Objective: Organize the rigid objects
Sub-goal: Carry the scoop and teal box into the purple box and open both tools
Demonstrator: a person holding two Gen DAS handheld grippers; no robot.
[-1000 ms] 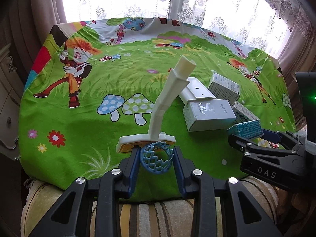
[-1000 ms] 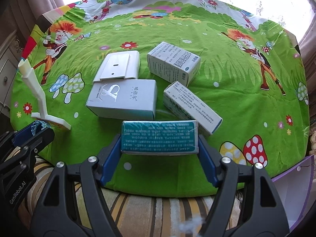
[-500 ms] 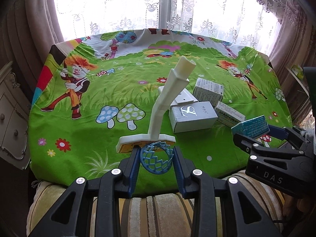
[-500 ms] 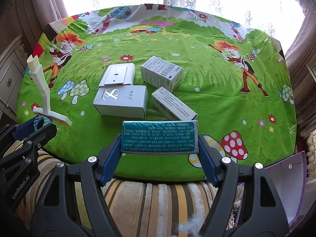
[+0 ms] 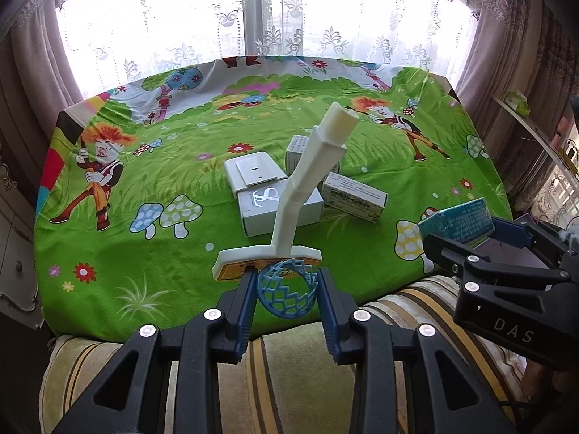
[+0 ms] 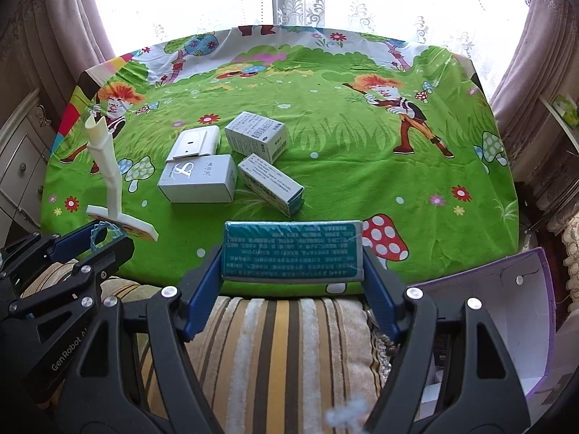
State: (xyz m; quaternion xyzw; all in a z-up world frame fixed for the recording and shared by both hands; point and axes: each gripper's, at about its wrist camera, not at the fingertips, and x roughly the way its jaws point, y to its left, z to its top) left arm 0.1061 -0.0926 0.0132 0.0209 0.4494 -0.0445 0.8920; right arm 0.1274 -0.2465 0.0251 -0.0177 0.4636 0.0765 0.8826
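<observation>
Your right gripper [image 6: 292, 253] pinches a teal box [image 6: 292, 249] by its two ends, jaws spread to its full length; the print on its face is too small to read. Your left gripper [image 5: 286, 289] has its jaws pressed onto the blue net hoop [image 5: 286, 287] of a white toy basketball stand [image 5: 307, 181], which tilts up and away from you.

Both hold their loads near the front edge of the worktop [image 6: 343, 137]. "DAS" shows on the right gripper's side in the left view; "GenRobot" shows on the left gripper in the right view.

On the cartoon cloth [image 5: 144, 181], a flat white case [image 6: 195, 145], a white box [image 6: 198, 178] with a looping logo and two printed cartons [image 6: 257, 136] [image 6: 271, 183] cluster left of centre; the right half lies open.

Only the right view shows the purple-edged box [image 6: 506, 311] beside the striped cushion [image 6: 289, 343].
</observation>
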